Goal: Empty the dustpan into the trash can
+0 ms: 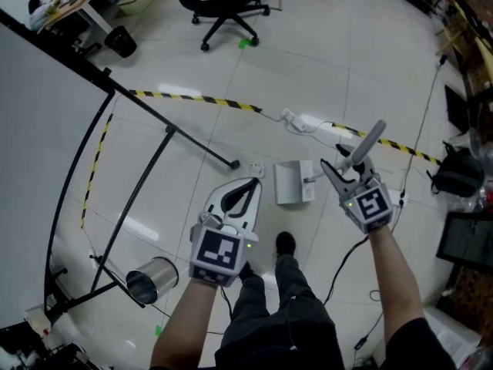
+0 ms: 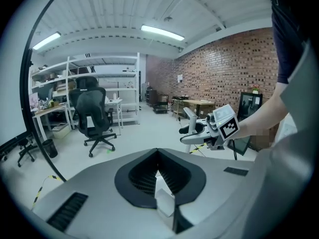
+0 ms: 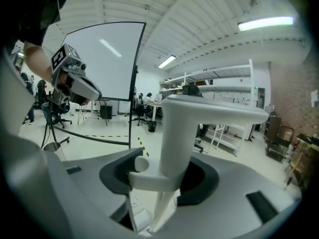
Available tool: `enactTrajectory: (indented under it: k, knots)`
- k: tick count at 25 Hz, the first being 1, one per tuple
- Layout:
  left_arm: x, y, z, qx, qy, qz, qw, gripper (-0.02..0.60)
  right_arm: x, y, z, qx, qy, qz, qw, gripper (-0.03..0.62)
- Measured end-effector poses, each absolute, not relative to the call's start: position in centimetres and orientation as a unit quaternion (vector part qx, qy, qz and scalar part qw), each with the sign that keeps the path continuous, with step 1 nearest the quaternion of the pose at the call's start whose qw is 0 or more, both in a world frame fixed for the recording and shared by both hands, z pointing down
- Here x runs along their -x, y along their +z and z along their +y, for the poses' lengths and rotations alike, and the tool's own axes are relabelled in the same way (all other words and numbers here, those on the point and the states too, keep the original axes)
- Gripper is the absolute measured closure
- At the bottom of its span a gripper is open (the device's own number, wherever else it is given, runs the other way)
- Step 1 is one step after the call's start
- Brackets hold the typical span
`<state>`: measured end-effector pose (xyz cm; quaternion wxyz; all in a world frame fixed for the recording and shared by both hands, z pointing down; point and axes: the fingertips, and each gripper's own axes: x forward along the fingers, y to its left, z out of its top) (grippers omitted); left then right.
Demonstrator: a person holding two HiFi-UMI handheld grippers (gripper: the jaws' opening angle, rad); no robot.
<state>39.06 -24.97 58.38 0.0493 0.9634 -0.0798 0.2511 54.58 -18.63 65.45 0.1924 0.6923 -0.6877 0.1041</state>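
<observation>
The white dustpan (image 1: 292, 182) hangs low over the tiled floor ahead of my feet. Its pale grey handle (image 1: 370, 140) slants up to the right, and my right gripper (image 1: 343, 167) is shut on it. The right gripper view has the handle's shaft (image 3: 175, 148) standing upright between the jaws, with the pan (image 3: 137, 219) showing below. My left gripper (image 1: 252, 184) hovers left of the pan, shut and holding nothing. A shiny metal trash can (image 1: 154, 277) sits on the floor at my lower left, also small in the right gripper view (image 3: 51, 146).
A large white screen (image 1: 38, 129) on a black stand (image 1: 139, 183) fills the left side, its legs reaching toward the pan. Yellow-black tape (image 1: 200, 99) crosses the floor, with a power strip (image 1: 304, 122) beyond. An office chair (image 1: 223, 6) stands farther off. A dark backpack (image 1: 458, 172) lies right.
</observation>
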Motion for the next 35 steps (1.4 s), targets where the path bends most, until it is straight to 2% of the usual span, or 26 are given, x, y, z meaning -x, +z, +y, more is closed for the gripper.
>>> enactTrajectory:
  k: [9,12,23,35]
  knots:
    - [-40.6,59.3,-21.6,-0.962,0.263,-0.046,0.054,0.583,-58.0,68.0,-12.8,-0.722,0.151,-0.638,0.219,0.356]
    - [-41.3,59.1,-20.4,-0.963,0.264,-0.035,0.052,0.583,-59.3,68.9,-10.5,-0.737,0.174,-0.613,0.225,0.331]
    - [-45.5,59.7,-15.7,-0.961,0.273,0.018,0.038,0.583,-63.6,70.5,-1.8,-0.796,0.207,-0.533,0.199,0.327]
    - [-53.0,62.5,-9.3,-0.959,0.273,0.074,0.023,0.583,-62.9,69.8,2.2,-0.813,0.209,-0.517,0.167,0.322]
